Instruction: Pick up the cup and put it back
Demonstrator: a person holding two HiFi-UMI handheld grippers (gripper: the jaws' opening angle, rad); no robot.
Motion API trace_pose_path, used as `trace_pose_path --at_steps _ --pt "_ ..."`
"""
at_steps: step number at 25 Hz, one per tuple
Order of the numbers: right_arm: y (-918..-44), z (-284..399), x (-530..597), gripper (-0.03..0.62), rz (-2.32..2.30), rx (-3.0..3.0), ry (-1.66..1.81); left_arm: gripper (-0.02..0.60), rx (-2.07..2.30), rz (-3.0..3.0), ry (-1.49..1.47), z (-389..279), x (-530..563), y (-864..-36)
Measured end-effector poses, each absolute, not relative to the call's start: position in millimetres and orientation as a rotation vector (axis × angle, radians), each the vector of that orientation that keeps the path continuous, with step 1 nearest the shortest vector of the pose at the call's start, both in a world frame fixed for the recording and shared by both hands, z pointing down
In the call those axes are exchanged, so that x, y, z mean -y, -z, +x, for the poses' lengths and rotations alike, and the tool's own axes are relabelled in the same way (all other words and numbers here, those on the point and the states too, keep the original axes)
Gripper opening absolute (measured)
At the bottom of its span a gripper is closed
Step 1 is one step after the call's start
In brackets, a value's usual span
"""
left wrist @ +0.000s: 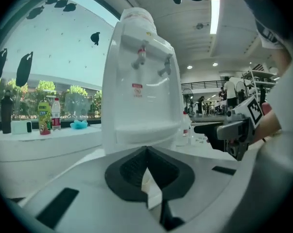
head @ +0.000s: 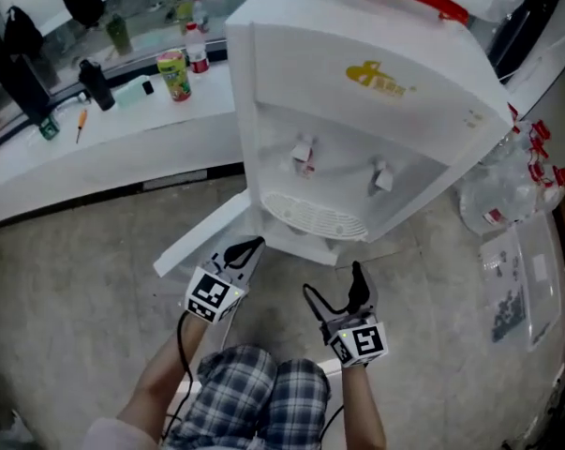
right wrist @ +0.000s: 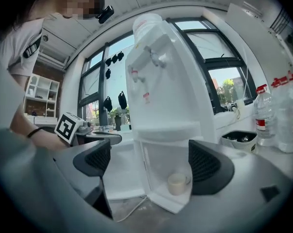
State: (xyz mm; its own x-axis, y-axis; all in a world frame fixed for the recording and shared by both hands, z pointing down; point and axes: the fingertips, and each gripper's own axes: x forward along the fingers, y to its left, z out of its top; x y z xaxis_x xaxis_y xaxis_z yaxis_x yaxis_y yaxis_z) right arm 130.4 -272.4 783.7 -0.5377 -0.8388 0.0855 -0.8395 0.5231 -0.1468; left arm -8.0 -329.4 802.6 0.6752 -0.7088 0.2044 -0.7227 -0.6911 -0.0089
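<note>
Plainly the cup (right wrist: 178,183) is what matters: a small cream one sitting upright on the floor of the open lower compartment (right wrist: 158,161) of the water dispenser (right wrist: 161,81), towards its right side. I judge it light and rigid, likely smooth-walled and a bit slippery, and it looks empty, though I can't see into it. A small handle seems to stick out on its right, so I'd close across the round body near mid-height and leave the handle alone.

My right gripper (right wrist: 151,164) is spread wide and holds nothing; the cup sits framed between its jaws but well ahead of them. My left gripper (left wrist: 146,169) has its jaws pressed together, tips meeting. A pale sliver shows in the slit below them, and I can't tell what it is.

From the head view the cup is hidden under the dispenser's front; only the swung-out cabinet door (head: 202,242) shows. Its material I cannot tell.
</note>
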Motion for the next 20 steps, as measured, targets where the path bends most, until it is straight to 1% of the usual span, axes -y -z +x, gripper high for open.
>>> trace_pose_path --at_steps 4,8,14,20 --pt "-859.3 130.3 282.1 0.497 1.467 2.728 -0.212 0.025 1.171 2.837 -0.276 0.3 332.8 -870.8" --pt "-909.7 131.8 295.4 0.497 1.457 2.728 -0.186 0.025 1.184 2.837 -0.256 -0.8 341.8 -919.6" --pt "-959.7 129.1 311.1 0.497 1.464 2.718 -0.213 0.025 1.204 2.839 -0.259 -0.4 353.4 -960.4" --pt "-989.2 121.3 334.0 0.497 1.475 2.697 -0.22 0.025 1.183 2.827 -0.259 4.8 358.3 -974.7"
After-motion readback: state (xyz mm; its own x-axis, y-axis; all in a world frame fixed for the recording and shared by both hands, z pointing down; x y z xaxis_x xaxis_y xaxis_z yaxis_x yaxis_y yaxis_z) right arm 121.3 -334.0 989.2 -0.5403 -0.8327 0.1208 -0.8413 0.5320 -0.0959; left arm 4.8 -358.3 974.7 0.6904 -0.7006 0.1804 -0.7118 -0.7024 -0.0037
